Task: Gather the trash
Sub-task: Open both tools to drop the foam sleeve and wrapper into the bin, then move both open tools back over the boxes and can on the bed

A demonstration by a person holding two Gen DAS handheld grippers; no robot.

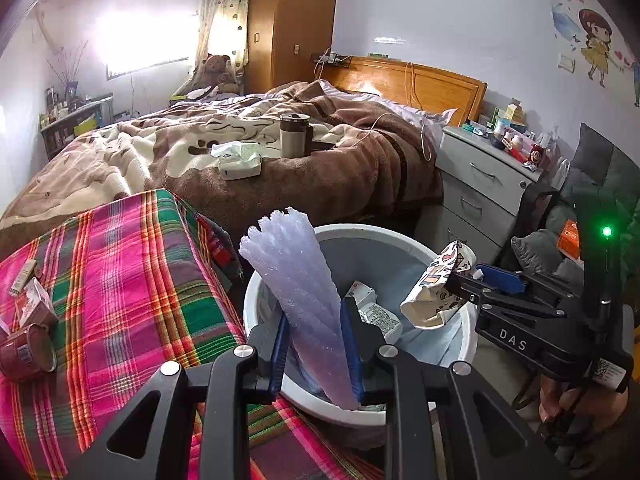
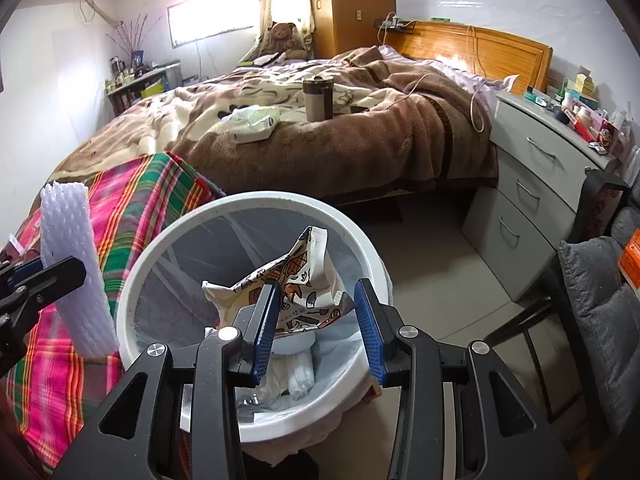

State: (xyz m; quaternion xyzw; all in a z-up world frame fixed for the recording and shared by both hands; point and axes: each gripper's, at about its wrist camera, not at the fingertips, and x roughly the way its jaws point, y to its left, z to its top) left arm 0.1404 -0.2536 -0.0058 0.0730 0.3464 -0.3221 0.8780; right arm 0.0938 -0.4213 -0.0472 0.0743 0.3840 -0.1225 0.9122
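A ribbed, translucent white foam net sleeve (image 1: pixel 304 304) is standing upright, pinched between the blue pads of the left gripper (image 1: pixel 316 354) over the near-left rim of the round white trash bin (image 2: pixel 256 204). A crumpled printed paper bag (image 2: pixel 296 284) is hanging over the bin's middle; the right gripper (image 2: pixel 318 320) is spread apart, its left pad touching the bag. A plaid cloth (image 1: pixel 132 280) is lying left.
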